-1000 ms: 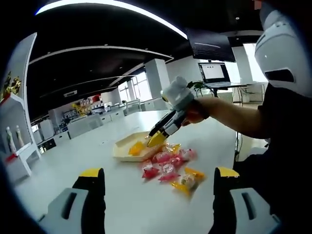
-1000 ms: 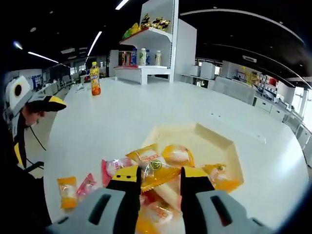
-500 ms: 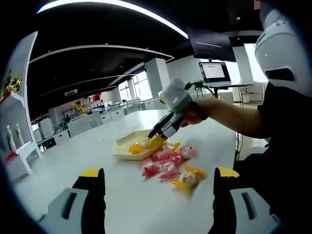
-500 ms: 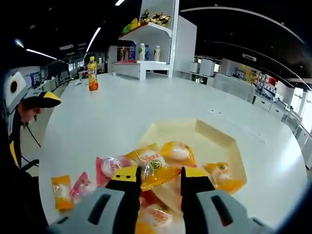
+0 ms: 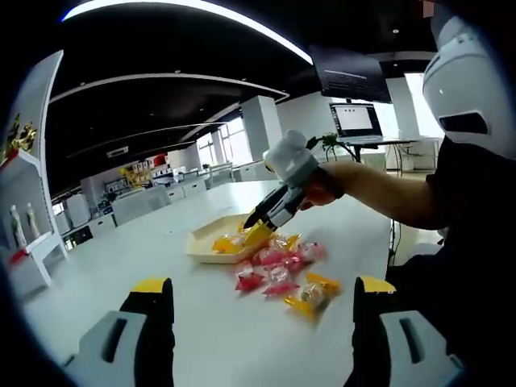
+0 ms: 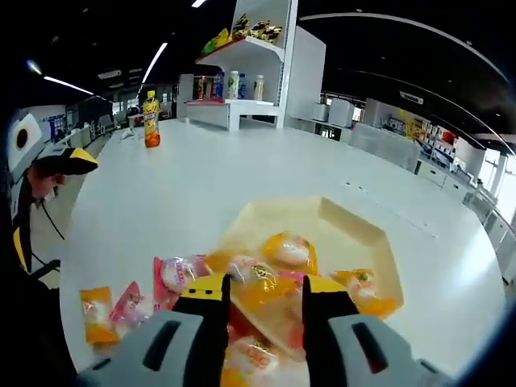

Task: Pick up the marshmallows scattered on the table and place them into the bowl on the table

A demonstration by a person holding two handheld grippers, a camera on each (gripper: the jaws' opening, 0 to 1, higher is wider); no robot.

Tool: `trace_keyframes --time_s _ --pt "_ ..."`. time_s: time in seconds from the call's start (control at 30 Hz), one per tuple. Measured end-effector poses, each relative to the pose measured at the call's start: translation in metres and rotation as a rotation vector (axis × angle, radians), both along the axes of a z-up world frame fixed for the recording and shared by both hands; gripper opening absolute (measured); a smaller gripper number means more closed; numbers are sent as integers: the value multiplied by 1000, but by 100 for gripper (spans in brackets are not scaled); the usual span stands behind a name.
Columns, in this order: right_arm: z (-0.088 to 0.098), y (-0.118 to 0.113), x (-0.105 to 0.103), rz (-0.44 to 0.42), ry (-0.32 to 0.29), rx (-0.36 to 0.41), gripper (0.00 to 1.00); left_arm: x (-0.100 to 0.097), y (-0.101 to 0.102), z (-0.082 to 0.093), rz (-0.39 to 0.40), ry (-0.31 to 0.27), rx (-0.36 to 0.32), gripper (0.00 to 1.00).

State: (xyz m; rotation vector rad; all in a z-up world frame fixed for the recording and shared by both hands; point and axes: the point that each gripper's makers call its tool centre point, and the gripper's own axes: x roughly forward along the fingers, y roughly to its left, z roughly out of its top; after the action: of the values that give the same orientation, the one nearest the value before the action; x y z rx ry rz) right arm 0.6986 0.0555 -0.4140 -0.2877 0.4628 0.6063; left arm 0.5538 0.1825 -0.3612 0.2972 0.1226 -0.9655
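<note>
Right gripper [image 6: 258, 290] clenching an orange-wrapped marshmallow [image 6: 260, 297], hovering at the near rim of the bowl [image 6: 355, 234] lying just ahead on the bench [image 6: 201, 177]; left gripper [image 5: 258, 294] hanging released, well back from the pile

White table [image 6: 242, 173] bears bowl [image 6: 355, 234], marshmallows [image 5: 278, 270], bottle [image 6: 150, 119].

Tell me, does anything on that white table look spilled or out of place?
Yes: wrapped marshmallows lie loose in a heap on the table beside the shallow bowl, which holds just a few. One orange packet sits apart from the heap. Nothing looks damaged.
</note>
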Motion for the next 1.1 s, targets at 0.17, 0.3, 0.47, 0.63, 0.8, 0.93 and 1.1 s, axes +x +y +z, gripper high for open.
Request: trace_keyframes --time_s 0.17,0.3,0.47,0.63,0.8,0.93,1.1 --pt "2 -1 1 4 -12 8 39 0 0 -1 3 -2 5 91" --pt "6 0 1 12 -20 31 47 -1 -1 0 0 -1 3 91" --pt "9 2 0 22 -18 43 56 -1 -1 0 -2 -3 3 91" --pt "11 0 -1 9 -19 62 62 -2 -1 1 -1 -6 9 91" --pt "14 -3 -5 -3 -18 69 78 -3 -1 3 -6 -11 14 91" --pt "18 -8 -9 -14 -25 80 86 -2 -1 5 -2 -17 8 91" --pt "22 -14 -20 -16 -37 80 87 -4 -2 5 -3 -17 11 91"
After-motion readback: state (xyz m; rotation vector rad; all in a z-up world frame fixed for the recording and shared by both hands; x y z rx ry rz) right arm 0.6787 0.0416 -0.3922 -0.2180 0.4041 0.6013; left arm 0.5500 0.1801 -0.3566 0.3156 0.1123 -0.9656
